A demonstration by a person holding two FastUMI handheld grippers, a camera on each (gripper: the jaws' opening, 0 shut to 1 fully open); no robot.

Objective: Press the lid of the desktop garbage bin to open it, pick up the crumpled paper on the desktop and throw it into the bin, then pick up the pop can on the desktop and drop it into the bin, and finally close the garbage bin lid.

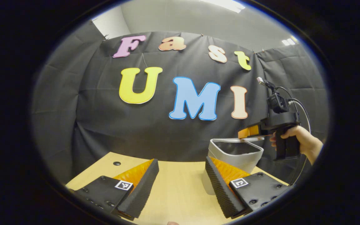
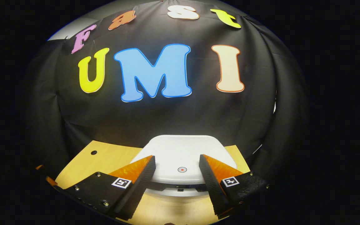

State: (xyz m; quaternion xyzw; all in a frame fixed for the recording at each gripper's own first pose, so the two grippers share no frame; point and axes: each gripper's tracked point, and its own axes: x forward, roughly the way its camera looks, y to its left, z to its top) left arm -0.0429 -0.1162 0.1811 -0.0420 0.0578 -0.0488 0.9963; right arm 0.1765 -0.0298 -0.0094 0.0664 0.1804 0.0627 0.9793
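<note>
Black cloth wall (image 1: 105, 118), wooden table (image 1: 177, 187), ceiling light (image 1: 227, 4).

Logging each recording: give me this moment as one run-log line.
right tool: open, above bin lid, straddling its red mark | left tool: open, empty, over table | lid contact: cannot tell

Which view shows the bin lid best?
The right gripper view: the lid faces the camera whole, red button mark between the open right gripper fingers. The left gripper view shows the bin from the side, lid edge-on under the right gripper.
</note>
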